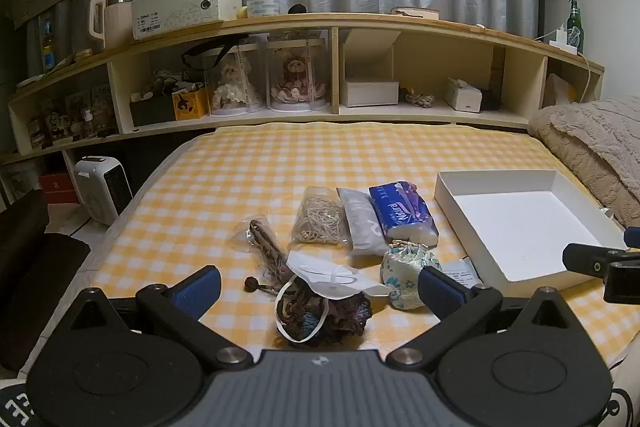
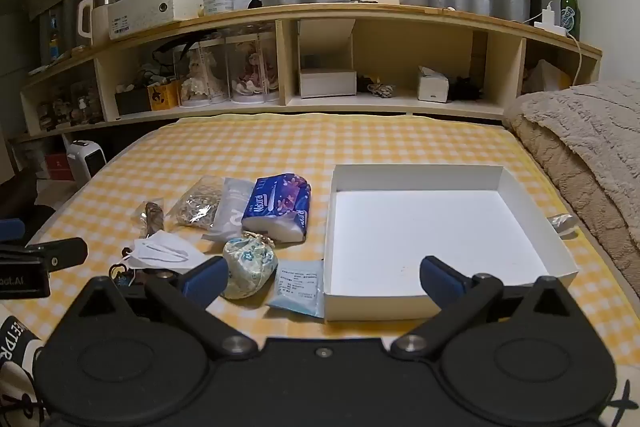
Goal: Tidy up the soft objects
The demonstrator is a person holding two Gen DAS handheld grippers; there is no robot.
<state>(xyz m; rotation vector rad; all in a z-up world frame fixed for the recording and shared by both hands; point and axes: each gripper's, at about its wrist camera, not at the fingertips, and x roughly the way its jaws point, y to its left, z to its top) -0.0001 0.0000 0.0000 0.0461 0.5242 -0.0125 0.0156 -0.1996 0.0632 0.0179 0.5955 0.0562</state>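
Your left gripper [image 1: 320, 285] is spread wide above the yellow checked bedsheet [image 1: 240, 167], its blue pads either side of a dark knitted pouch [image 1: 324, 311] with a white face mask [image 1: 332, 277] lying on top of it; neither pad touches them. Your right gripper [image 2: 323, 277] is also spread and holds nothing, hanging over the near edge of the white open box [image 2: 416, 183]. Left of that box you have a floral drawstring pouch [image 2: 250, 265], a blue tissue pack [image 2: 280, 205], a grey packet [image 2: 231, 209], a bag of cord [image 2: 198, 203] and a pale blue sachet [image 2: 298, 285] touching the box's near corner
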